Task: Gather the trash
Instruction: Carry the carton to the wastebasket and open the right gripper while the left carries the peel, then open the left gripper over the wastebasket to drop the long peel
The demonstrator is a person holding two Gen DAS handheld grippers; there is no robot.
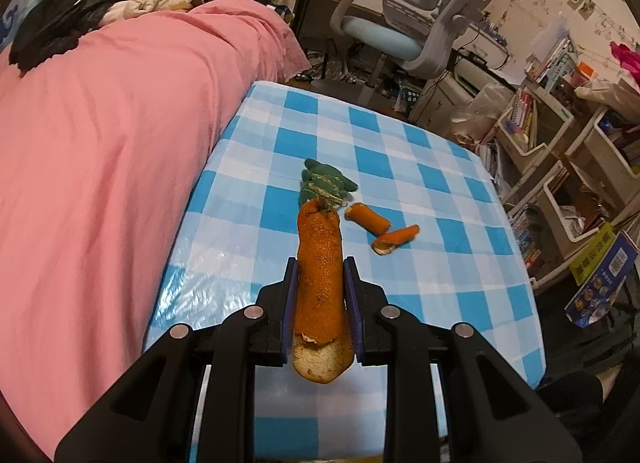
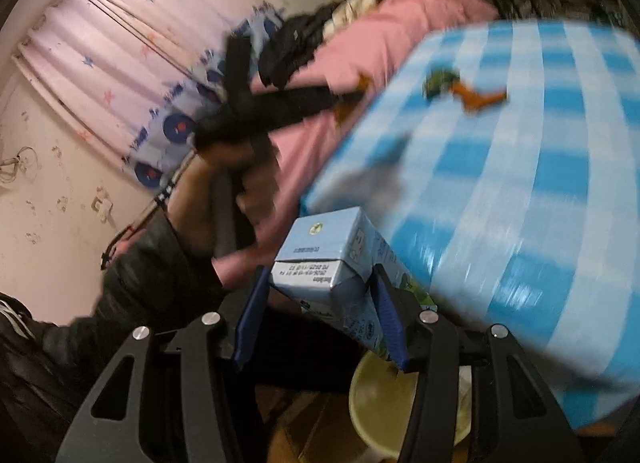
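My left gripper (image 1: 320,265) is shut on a long strip of orange peel (image 1: 319,239), held above the near part of the blue checked table (image 1: 420,271). Further along the table lie a green bit of trash (image 1: 325,182) and two small pieces of orange peel (image 1: 368,217) (image 1: 396,239). My right gripper (image 2: 320,275) is shut on a light-blue drink carton (image 2: 320,247), off the table's edge. A pale yellow bin (image 2: 380,403) shows below the carton. In the blurred right wrist view a hand (image 2: 224,183) holds the left gripper (image 2: 288,103).
A bed with a pink cover (image 1: 100,151) runs along the table's left side, clothes piled at its far end. A grey and blue desk chair (image 1: 404,23) stands beyond the table. Shelves of books and boxes (image 1: 560,167) line the right side.
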